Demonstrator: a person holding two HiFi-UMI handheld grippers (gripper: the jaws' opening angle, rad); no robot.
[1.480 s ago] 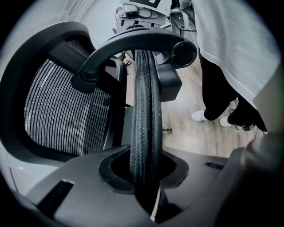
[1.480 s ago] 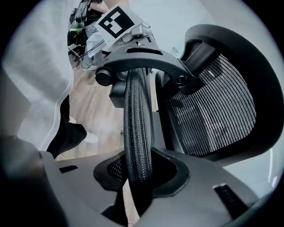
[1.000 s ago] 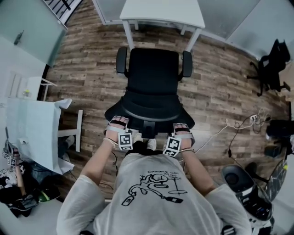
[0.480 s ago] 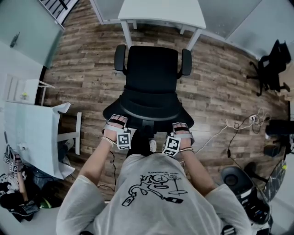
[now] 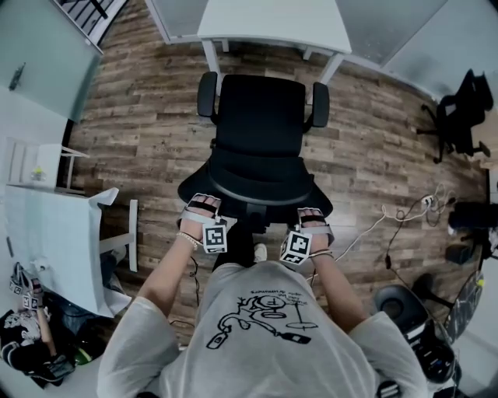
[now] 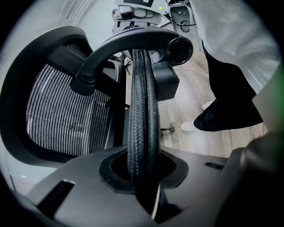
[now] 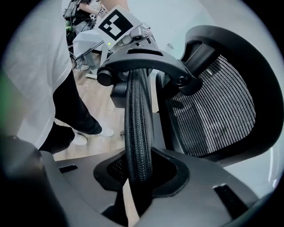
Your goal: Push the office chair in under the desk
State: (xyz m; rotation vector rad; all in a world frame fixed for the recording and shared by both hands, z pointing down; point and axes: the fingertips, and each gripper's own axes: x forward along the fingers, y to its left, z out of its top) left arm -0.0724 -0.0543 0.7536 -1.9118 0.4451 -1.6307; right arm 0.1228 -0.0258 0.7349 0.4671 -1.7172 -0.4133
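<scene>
The black office chair (image 5: 261, 132) stands on the wood floor with its seat facing the white desk (image 5: 272, 23), its armrests level with the desk's front legs. Both grippers hold the top of its backrest from behind. My left gripper (image 5: 204, 208) is shut on the left part of the ribbed black rim (image 6: 141, 111), which runs straight between its jaws (image 6: 142, 177). My right gripper (image 5: 311, 218) is shut on the right part of that rim (image 7: 137, 119), which also passes between its jaws (image 7: 140, 177). The mesh back (image 7: 217, 115) shows beside the rim.
A white table (image 5: 54, 225) stands at the left. A second black chair (image 5: 459, 116) is at the far right. Cables (image 5: 405, 210) lie on the floor right of me, with dark equipment (image 5: 412, 311) below them. My shoe (image 5: 257, 250) is just behind the chair.
The chair has rolled a little toward the desk, and I have stepped forward with it. Both grippers stay clamped on the backrest rim.
</scene>
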